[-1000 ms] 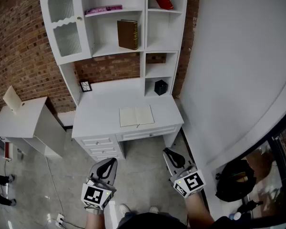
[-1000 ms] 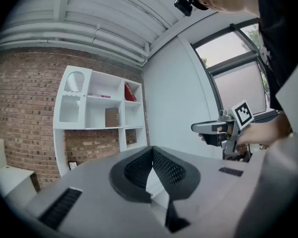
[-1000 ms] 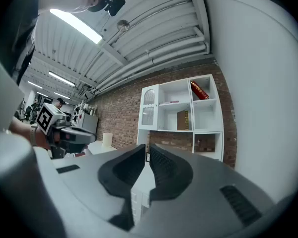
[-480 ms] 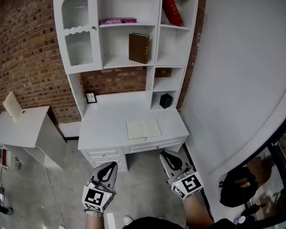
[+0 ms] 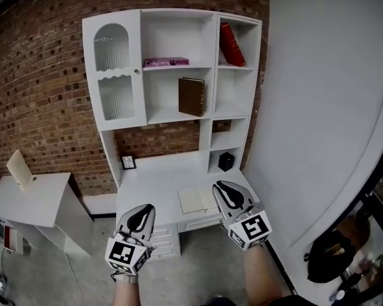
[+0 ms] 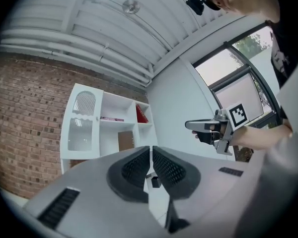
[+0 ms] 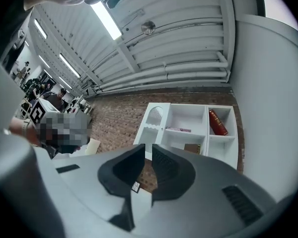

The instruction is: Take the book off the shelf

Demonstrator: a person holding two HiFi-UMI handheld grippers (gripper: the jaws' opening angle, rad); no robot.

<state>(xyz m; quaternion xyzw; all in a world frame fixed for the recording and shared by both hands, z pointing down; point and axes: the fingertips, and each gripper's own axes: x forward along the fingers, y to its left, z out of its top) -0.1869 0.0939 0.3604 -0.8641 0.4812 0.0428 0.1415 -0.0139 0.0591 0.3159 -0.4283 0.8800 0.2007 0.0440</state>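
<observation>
A white shelf unit (image 5: 207, 116) stands on a white desk against a brick wall. A brown book (image 5: 192, 96) stands upright in its middle bay, also seen in the left gripper view (image 6: 124, 141) and the right gripper view (image 7: 192, 148). A red book (image 5: 232, 44) leans in the top right bay. A pink book (image 5: 166, 62) lies flat on the upper shelf. My left gripper (image 5: 144, 209) is shut and empty, low in front of the desk. My right gripper (image 5: 220, 185) is shut and empty over the desk's front right, well short of the shelves.
An open book (image 5: 196, 200) lies on the desk (image 5: 156, 180). A black cube (image 5: 226, 161) sits in the lowest right bay and a small framed clock (image 5: 128, 162) at the desk's back left. A glass-door cabinet (image 5: 113, 75) is left; a side table (image 5: 32, 199) further left; white wall (image 5: 319, 107) right.
The shelf unit has slid lower and nearer in the head view. Both grippers have risen: the right one now overlaps the desk's front edge. Both stay shut.
</observation>
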